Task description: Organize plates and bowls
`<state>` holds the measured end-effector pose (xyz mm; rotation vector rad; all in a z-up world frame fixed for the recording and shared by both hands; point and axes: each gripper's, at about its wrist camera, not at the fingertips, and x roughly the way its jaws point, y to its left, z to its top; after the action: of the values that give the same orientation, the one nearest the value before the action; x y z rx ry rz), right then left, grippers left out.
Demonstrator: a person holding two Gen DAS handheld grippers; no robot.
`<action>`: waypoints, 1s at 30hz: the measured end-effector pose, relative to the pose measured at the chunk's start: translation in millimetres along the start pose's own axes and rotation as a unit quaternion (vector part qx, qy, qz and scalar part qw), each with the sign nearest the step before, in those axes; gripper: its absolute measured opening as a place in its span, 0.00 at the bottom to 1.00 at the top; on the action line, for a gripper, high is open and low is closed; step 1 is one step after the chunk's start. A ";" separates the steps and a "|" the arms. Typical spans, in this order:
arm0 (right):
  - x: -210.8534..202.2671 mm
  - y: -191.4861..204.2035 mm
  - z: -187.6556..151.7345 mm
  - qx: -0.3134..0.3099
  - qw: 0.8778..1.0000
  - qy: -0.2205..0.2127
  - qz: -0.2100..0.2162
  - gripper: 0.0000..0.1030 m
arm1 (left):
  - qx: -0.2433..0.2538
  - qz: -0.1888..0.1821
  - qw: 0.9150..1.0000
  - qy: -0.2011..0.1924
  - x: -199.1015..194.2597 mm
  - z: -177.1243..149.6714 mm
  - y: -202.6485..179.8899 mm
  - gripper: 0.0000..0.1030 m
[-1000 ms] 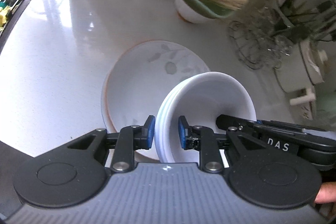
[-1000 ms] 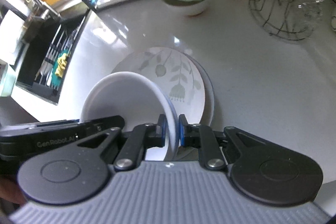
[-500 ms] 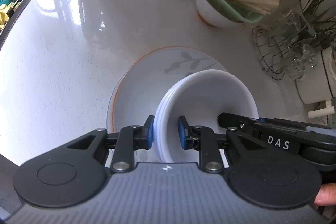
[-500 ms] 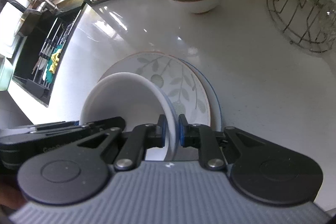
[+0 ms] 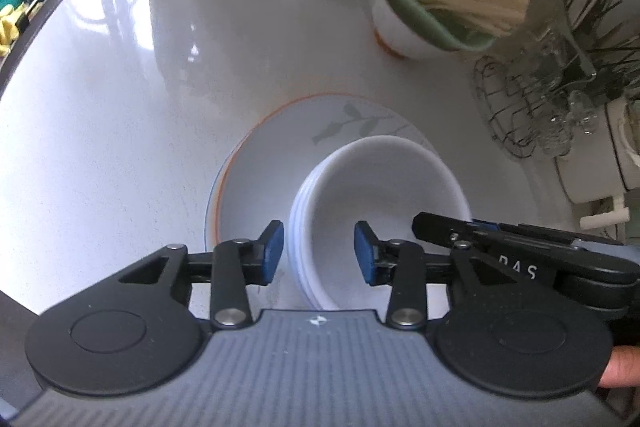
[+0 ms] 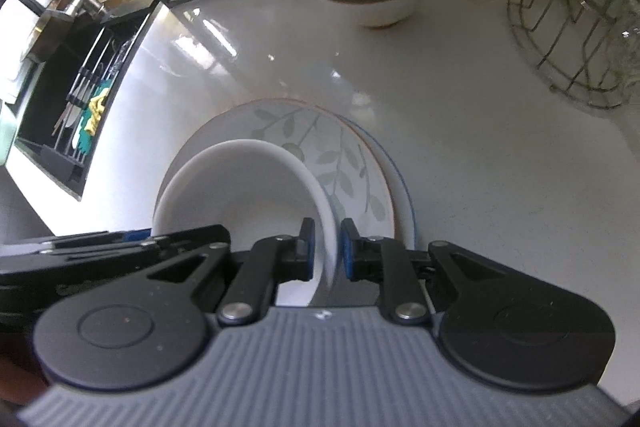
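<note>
Both jaws opening since earlier frames, releasing stack of white ceramic bowls (image 5: 380, 203) now resting on leaf-patterned round plate (image 5: 280, 155) mid-tabletop (image 5: 120, 107); rim between pads, ungripped. Placing step finishing; next, lifting left gripper (image 5: 320, 253) and right gripper (image 6: 326, 249) clear.

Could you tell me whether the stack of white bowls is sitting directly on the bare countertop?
No, the stack of white bowls rests on the leaf-patterned plate with an orange rim, which lies on the pale countertop.
</note>
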<state>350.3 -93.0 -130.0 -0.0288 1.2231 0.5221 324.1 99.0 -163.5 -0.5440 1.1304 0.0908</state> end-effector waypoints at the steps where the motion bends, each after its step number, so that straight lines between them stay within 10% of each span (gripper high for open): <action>1: -3.2 0.8 -0.7 0.001 1.000 -0.005 -0.004 0.32 | 0.005 -0.001 1.000 -0.003 -3.5 0.5 -0.4 0.44; 19: -110.1 8.7 -18.7 0.038 0.988 -0.148 -0.021 0.38 | 0.083 -0.034 0.992 -0.084 -124.5 -3.4 -11.8 0.44; 30: -197.3 18.3 -73.6 -0.001 0.971 -0.240 -0.001 0.38 | 0.089 -0.019 0.982 -0.167 -202.2 -63.6 -50.3 0.44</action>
<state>230.6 -170.8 25.9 0.0903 0.7477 0.4932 199.6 66.9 12.4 -0.3738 0.7907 0.0456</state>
